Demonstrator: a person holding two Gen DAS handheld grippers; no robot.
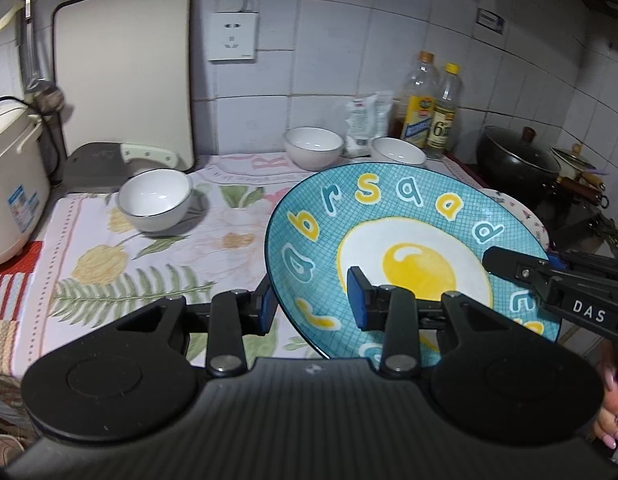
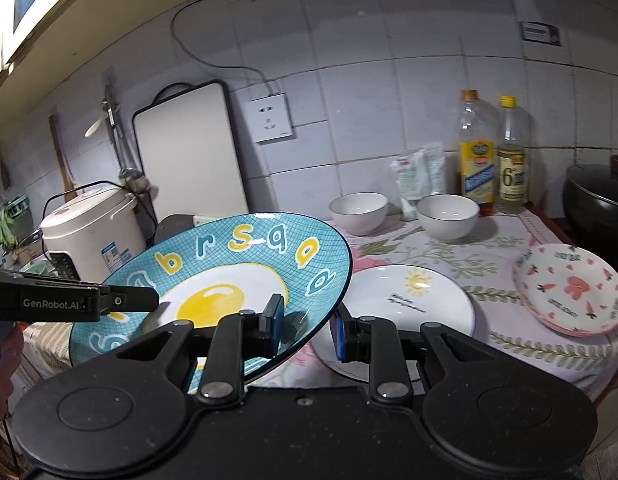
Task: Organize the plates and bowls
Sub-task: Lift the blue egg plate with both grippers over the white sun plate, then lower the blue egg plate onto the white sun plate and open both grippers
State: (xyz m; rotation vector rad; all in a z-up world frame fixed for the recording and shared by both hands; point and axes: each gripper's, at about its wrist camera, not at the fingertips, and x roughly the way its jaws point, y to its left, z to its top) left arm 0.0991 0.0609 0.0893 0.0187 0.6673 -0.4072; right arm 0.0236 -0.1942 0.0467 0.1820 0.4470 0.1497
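Blue egg plate (image 1: 409, 240) is up in the air, tipped, near the white sun plate (image 2: 409, 304). Left gripper (image 1: 313, 304) and right gripper (image 2: 309, 324) both pinch its rim. Next, I think, it goes gently down onto that sun plate.

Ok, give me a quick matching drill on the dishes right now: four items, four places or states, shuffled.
1. blue egg plate
2. sun plate
3. carrot plate
4. lone white bowl

A. flat on the cloth, right edge of the counter
B. near the cleaver, left side
C. lifted and tilted, clamped at its rim by both grippers
D. flat on the cloth, partly under the lifted plate

Pairs: 1-C, 2-D, 3-A, 4-B
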